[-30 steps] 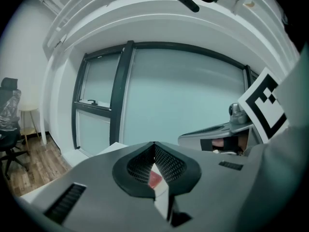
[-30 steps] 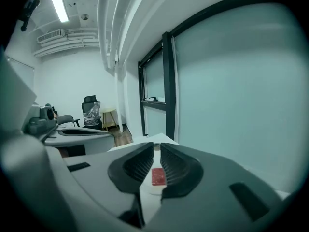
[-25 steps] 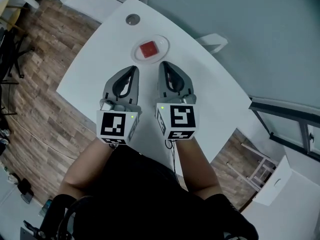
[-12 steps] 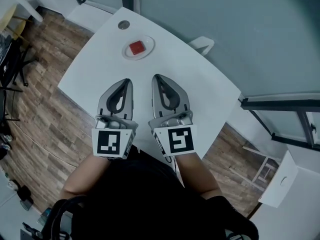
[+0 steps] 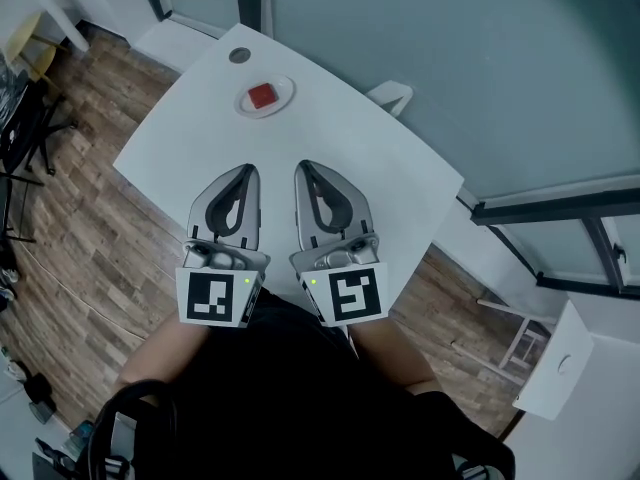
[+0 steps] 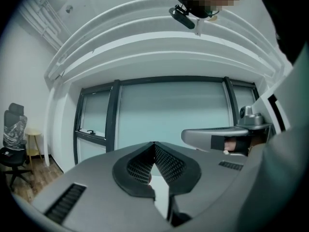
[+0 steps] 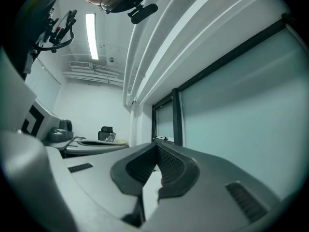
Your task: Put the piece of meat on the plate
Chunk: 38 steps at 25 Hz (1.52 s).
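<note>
Head view: the meat (image 5: 262, 95) lies on the plate (image 5: 286, 91) at the far end of the table (image 5: 340, 153), well apart from the left gripper (image 5: 248, 170) and right gripper (image 5: 303, 166).

Left gripper view: jaws pressed together, empty.

Right gripper view: the same.

The task looks done; hold the 2 clear of the plate.

Matt white table (image 5: 365, 138), wood-plank floor (image 5: 70, 230)
</note>
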Each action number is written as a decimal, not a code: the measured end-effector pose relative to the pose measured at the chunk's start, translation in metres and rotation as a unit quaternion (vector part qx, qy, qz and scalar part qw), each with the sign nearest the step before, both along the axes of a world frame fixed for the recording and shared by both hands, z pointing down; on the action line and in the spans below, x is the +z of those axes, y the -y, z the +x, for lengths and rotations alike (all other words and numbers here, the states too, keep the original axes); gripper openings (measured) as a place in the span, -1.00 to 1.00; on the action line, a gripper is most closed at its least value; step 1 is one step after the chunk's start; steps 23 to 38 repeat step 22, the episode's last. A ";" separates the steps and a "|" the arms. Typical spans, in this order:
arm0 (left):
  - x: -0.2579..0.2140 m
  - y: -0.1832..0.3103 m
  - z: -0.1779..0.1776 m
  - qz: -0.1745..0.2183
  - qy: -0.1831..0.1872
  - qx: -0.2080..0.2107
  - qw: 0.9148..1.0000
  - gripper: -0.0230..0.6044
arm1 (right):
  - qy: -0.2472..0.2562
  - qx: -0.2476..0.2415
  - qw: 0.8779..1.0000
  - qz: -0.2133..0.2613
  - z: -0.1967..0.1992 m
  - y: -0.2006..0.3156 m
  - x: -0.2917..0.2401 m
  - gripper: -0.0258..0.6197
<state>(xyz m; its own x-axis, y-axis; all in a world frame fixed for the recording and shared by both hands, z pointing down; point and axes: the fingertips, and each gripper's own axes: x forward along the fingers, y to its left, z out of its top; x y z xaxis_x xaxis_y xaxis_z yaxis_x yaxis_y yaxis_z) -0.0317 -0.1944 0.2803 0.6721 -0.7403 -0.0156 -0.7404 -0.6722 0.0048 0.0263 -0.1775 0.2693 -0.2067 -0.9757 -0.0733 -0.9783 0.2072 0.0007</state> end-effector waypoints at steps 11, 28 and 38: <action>-0.008 -0.020 0.008 0.009 0.003 0.007 1.000 -0.93 | -0.009 0.001 1.000 0.020 0.009 -0.021 -0.011 -0.92; -0.018 -0.030 0.013 0.037 0.000 0.024 0.999 -0.93 | -0.008 0.000 0.999 0.032 0.004 -0.029 -0.014 -0.92; -0.018 -0.030 0.013 0.037 0.000 0.024 0.999 -0.93 | -0.008 0.000 0.999 0.032 0.004 -0.029 -0.014 -0.92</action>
